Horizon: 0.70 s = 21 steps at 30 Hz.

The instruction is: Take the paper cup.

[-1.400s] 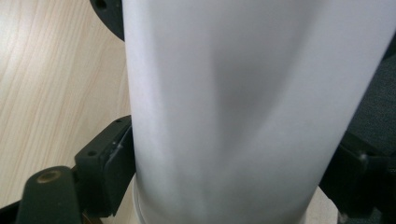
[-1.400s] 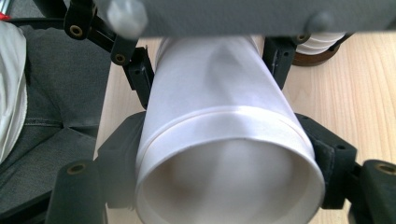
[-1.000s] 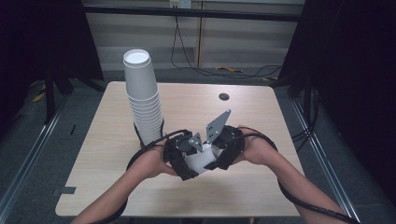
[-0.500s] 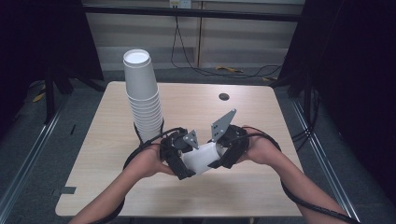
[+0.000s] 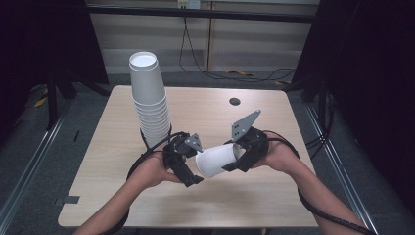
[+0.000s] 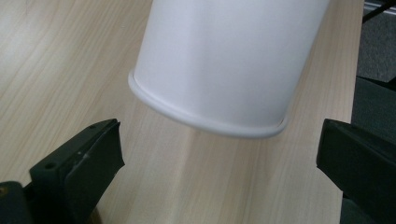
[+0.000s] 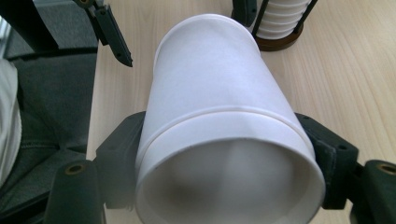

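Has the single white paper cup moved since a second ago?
Yes. The white paper cup shifted slightly right, away from the tall cup stack, held by the right gripper.

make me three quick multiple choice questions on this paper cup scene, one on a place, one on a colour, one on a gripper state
1. Where does the tall stack of paper cups stand on the table, seen from the high view?
A. left part, beyond the left gripper
B. right front corner
C. on the floor

2. What colour is the single paper cup between the hands?
A. red
B. white
C. blue

3. How does the left gripper stand towards that cup?
A. clamped on its rim
B. jaws open, not touching it
C. pushed inside it

Answers:
1. A, the stack rises just behind the left hand.
2. B, it is plain white in all three views.
3. B, its jaws have just been opening and sit clear of the cup's base end, while the right gripper clamps the cup near its rim.
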Available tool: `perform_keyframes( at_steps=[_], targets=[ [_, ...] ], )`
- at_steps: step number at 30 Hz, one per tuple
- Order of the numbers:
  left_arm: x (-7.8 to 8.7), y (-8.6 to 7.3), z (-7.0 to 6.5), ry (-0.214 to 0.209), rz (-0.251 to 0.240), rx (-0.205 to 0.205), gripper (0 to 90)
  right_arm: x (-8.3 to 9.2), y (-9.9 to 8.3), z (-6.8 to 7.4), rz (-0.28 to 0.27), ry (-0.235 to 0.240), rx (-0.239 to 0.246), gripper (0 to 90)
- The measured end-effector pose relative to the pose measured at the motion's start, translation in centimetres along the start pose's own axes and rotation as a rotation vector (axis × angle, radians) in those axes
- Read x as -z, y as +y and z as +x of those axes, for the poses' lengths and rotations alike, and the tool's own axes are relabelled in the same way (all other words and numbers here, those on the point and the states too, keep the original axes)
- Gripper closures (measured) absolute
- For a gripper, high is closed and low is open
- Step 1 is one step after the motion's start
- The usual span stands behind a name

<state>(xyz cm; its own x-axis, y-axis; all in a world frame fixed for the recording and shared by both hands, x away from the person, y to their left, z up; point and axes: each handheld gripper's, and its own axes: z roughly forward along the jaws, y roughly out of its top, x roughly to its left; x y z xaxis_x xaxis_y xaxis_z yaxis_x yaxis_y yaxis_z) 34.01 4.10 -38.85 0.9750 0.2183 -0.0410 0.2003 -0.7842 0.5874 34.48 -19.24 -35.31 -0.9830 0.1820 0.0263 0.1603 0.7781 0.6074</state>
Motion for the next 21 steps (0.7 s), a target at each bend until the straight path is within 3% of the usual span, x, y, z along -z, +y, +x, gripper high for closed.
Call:
perform_keyframes(
  at_steps=[8, 21],
  targets=[
    [-0.5, -0.6, 0.3, -0.013, -0.042, 0.043, 0.0, 0.6, -0.6, -0.2, -0.066, 0.000, -0.034, 25.5],
    [-1.9, -1.6, 0.9, -0.051, -0.142, 0.109, 0.0, 0.8, -1.3, -0.4, -0.102, 0.000, -0.050, 25.3]
  ],
)
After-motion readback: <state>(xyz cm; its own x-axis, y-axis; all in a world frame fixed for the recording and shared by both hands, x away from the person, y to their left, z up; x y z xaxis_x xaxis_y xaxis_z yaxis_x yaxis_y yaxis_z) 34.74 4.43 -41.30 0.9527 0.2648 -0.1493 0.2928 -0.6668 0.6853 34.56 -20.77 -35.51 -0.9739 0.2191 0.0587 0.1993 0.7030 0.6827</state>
